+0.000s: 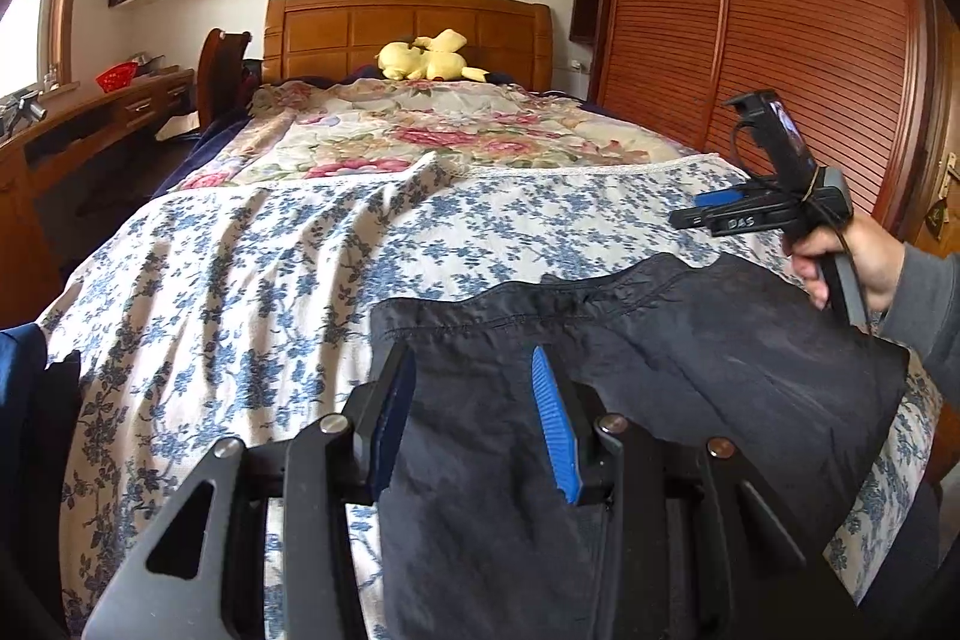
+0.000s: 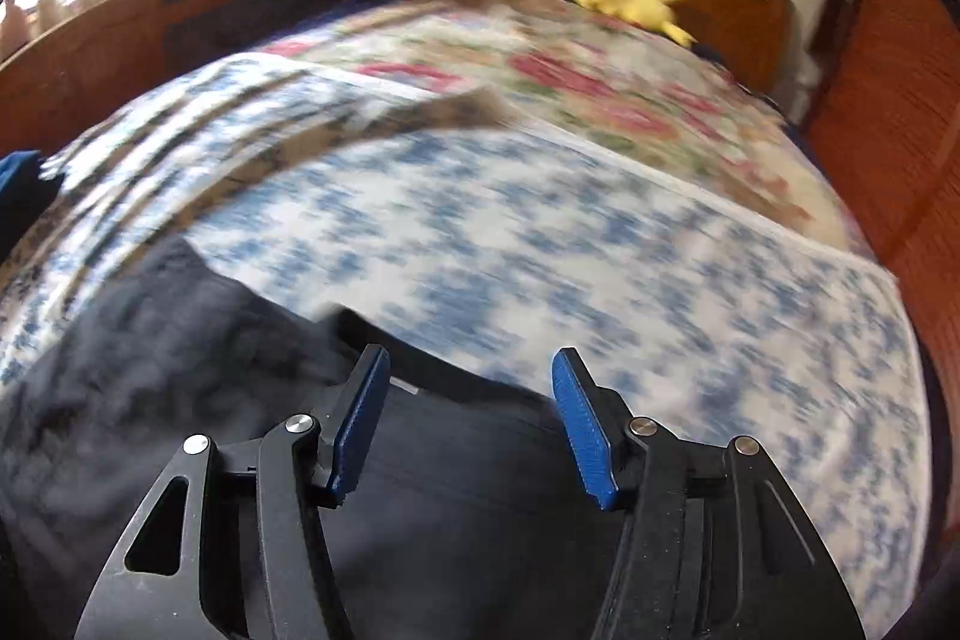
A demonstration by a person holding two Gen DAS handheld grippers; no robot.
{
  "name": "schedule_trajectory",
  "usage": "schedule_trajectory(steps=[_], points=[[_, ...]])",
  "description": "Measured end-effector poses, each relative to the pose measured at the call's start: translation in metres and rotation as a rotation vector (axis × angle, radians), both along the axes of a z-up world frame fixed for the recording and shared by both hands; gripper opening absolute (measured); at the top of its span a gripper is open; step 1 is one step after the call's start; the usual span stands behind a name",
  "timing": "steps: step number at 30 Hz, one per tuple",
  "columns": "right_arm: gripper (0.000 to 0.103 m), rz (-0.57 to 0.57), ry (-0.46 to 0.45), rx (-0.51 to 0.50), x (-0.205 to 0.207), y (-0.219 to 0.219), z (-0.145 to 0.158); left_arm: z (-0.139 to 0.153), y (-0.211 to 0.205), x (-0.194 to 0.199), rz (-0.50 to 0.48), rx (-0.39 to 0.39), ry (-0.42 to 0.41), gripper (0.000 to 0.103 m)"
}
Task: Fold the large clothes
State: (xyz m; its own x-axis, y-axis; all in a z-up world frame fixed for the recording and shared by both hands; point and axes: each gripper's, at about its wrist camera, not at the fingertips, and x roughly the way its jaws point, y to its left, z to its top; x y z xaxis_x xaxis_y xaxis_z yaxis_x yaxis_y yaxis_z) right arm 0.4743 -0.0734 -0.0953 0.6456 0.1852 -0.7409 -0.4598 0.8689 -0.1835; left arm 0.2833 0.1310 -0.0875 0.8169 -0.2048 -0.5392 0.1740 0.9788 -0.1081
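Your left gripper [image 1: 474, 370] is hanging over the dark garment [image 1: 690, 376] with its two fingers spread wide apart; nothing is sitting between the blue pads [image 1: 555, 424], and the cloth is lying beneath and ahead of both tips, its stitched hem running just beyond them. The garment is lying flat on the blue-flowered sheet [image 1: 252, 280] at the near end of the bed, spreading away past the outer side of the right-hand finger.

Your right gripper [image 2: 471, 367] is also standing wide open and gripping nothing. In its own view the dark garment [image 2: 180, 370] is filling the space under and between the fingers, with its edge passing just ahead of the tips and the blue-flowered sheet [image 2: 540, 244] stretching beyond. That view is blurring heavily, so finer folds are hard to read.

From the left wrist you are seeing the right gripper [image 1: 714, 211] held in your right hand [image 1: 852, 262], raised above the garment's far corner and not touching it.

Far beyond the fingertips a yellow plush toy [image 1: 429, 58] is lying against the wooden headboard [image 1: 408, 22].
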Motion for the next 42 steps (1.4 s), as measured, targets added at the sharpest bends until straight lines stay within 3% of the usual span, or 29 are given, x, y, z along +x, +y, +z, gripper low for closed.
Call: schedule_trajectory(steps=[7, 12, 14, 15, 18, 20, 24, 26, 28, 35, 42], points=[[0.055, -0.236, 0.066, -0.065, 0.023, -0.118, -0.026, -0.007, -0.034, 0.006, -0.073, 0.012, 0.019, 0.039], [0.046, -0.318, 0.153, -0.027, 0.030, -0.163, -0.054, -0.013, -0.058, 0.010, -0.122, 0.031, 0.037, 0.039], [0.030, -0.307, 0.191, 0.005, 0.030, -0.167, -0.061, -0.015, -0.065, 0.011, -0.134, 0.036, 0.045, 0.039], [0.009, -0.290, 0.211, 0.021, 0.030, -0.166, -0.064, -0.017, -0.068, 0.012, -0.140, 0.040, 0.049, 0.039], [0.005, -0.255, 0.170, -0.021, 0.026, -0.158, -0.063, -0.019, -0.074, 0.012, -0.149, 0.046, 0.056, 0.039], [0.005, -0.318, 0.092, -0.045, 0.026, -0.161, -0.055, -0.019, -0.075, 0.012, -0.150, 0.049, 0.058, 0.039], [0.008, -0.370, 0.076, -0.036, 0.027, -0.164, -0.046, -0.018, -0.078, 0.007, -0.150, 0.057, 0.054, 0.039], [0.023, -0.363, 0.045, -0.046, 0.018, -0.158, -0.037, -0.016, -0.078, 0.002, -0.148, 0.059, 0.048, 0.039], [0.055, -0.349, 0.022, -0.038, 0.004, -0.154, -0.026, -0.014, -0.079, -0.002, -0.149, 0.058, 0.043, 0.039], [0.061, -0.191, 0.018, 0.014, -0.086, -0.130, -0.010, -0.005, -0.092, -0.026, -0.157, 0.049, 0.020, 0.039], [0.061, -0.102, 0.088, 0.075, -0.169, -0.121, -0.026, -0.004, -0.096, -0.052, -0.131, 0.040, 0.020, 0.039]])
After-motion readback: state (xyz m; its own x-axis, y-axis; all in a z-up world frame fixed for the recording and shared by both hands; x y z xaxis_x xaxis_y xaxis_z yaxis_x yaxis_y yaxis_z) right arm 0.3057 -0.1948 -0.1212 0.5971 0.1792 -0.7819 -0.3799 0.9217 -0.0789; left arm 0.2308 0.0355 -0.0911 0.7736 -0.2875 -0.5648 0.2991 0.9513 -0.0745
